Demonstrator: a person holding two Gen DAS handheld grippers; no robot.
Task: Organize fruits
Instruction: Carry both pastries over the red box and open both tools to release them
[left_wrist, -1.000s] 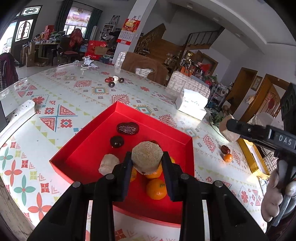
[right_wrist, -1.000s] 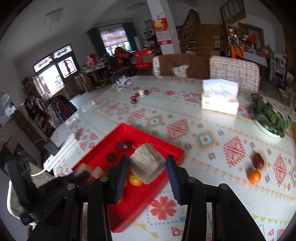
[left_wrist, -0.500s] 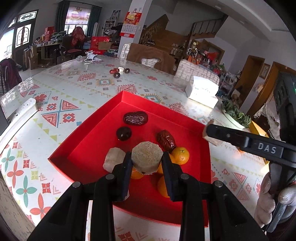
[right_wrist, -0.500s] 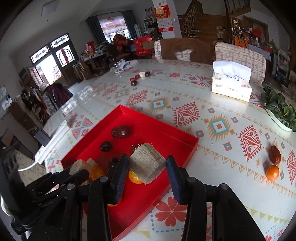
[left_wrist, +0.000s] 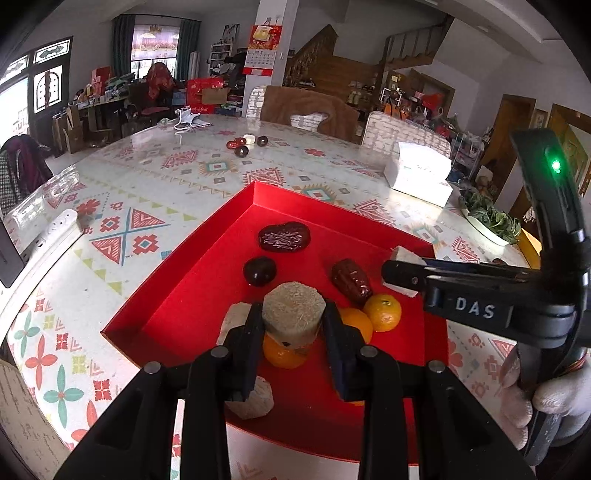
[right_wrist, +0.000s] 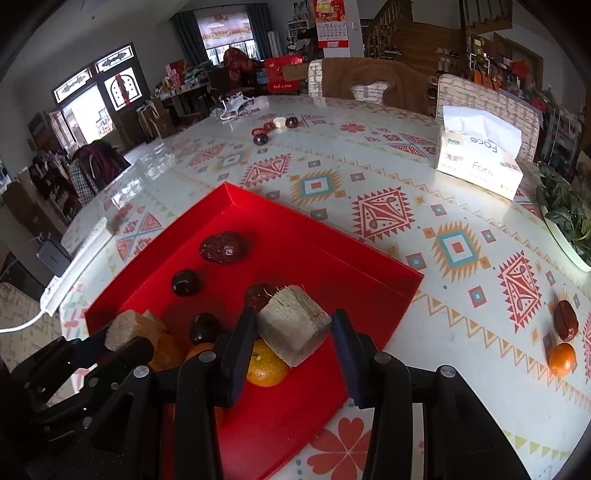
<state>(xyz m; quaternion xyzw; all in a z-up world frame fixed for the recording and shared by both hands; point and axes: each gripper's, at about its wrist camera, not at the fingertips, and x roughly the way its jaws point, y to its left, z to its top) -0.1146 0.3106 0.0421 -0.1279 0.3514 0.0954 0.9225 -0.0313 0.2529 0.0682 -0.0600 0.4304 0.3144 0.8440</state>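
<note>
Left gripper (left_wrist: 293, 325) clenched on round beige chunk (left_wrist: 293, 314) — above oranges in red tray (left_wrist: 184, 291). Right gripper (right_wrist: 293, 332) clamps pale fibrous block (right_wrist: 293, 325) over tray — jaws narrowly parted on counter (right_wrist: 406, 177).

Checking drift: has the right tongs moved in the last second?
Yes. In the left view the right tongs have come in from beyond the tray to over its right rim.

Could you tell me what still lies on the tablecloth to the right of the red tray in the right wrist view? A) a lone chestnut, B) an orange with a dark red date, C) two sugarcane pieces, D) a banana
B: an orange lies on the tablecloth just below a dark red date, both well outside the red tray.
</note>
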